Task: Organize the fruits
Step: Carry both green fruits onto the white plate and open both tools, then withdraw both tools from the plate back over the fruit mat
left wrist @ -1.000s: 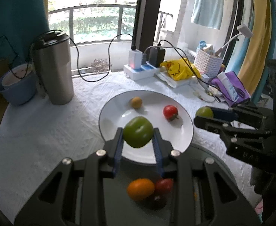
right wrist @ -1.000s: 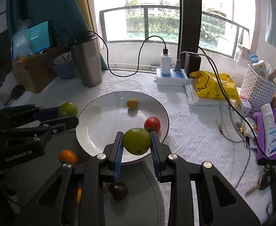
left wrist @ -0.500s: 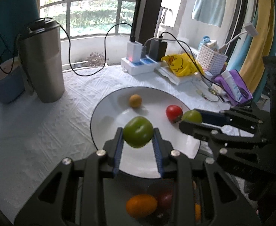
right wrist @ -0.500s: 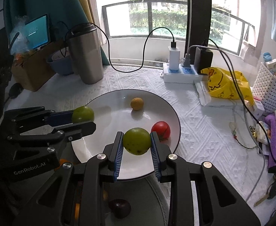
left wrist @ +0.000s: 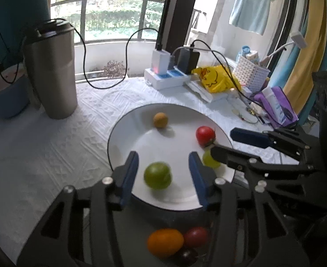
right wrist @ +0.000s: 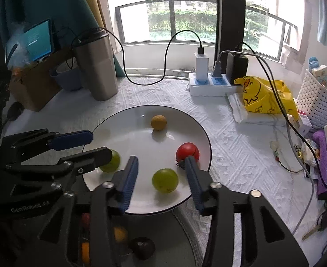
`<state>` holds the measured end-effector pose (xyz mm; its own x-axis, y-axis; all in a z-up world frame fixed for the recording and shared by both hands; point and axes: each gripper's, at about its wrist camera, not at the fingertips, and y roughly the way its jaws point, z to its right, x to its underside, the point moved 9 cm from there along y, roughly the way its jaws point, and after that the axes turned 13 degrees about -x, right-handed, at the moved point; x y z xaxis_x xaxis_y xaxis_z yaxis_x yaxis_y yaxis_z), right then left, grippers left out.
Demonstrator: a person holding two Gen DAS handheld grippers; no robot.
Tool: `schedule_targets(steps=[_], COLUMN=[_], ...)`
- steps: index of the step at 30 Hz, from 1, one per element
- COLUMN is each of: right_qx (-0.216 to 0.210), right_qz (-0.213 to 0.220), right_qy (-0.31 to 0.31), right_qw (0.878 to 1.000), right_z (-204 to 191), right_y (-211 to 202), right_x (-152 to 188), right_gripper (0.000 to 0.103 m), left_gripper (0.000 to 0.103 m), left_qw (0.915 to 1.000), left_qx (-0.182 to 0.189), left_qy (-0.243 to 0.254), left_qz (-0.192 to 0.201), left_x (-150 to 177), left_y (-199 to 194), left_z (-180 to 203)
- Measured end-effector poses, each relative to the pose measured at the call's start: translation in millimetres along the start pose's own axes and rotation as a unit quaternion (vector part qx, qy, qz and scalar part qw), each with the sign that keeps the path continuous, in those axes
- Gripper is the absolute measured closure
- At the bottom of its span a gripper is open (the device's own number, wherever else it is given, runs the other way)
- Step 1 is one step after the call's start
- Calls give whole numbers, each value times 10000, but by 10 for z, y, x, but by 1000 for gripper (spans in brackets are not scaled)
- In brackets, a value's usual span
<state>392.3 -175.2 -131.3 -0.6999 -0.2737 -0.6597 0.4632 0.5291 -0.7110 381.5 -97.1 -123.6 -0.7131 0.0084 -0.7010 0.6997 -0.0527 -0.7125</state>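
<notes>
Fruit on white plate (right wrist: 199, 133): two green fruits now lie on it, one between the spread jaws of left gripper (left wrist: 161, 173), green fruit (left wrist: 157, 175) blurred, likely rolling; the other green fruit (right wrist: 165, 180) between the spread jaws of right gripper (right wrist: 161, 175). Both jaws have just been opening; no pad touches fruit. Also on plate: red tomato (right wrist: 187, 152) near its right rim, small orange fruit (right wrist: 158, 122) toward its far side. Risk: loose round fruit may roll off the plate's near rim, or get knocked by a finger on withdrawal. Dark dish nearer than plate holds orange fruit (left wrist: 165, 242) and others.
</notes>
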Motion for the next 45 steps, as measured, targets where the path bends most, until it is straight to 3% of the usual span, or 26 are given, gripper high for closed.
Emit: schedule_targets(steps=[27,45], right_qx=[218,95], right_qz=[455,250], right_qy=[-67,216], right_qw=[9987,9994], right_z=[-290,-123], right_y=[-772,-839], right_x=[211,785], right_gripper=[54,54], left_gripper=[40,40], left_qw=[9977,9998], left_qx=[-151,96], left_qy=[-368,-133], left_qz=[542,-126], left_x=[187,886], left_y=[-861,-769], left_z=[-223,379])
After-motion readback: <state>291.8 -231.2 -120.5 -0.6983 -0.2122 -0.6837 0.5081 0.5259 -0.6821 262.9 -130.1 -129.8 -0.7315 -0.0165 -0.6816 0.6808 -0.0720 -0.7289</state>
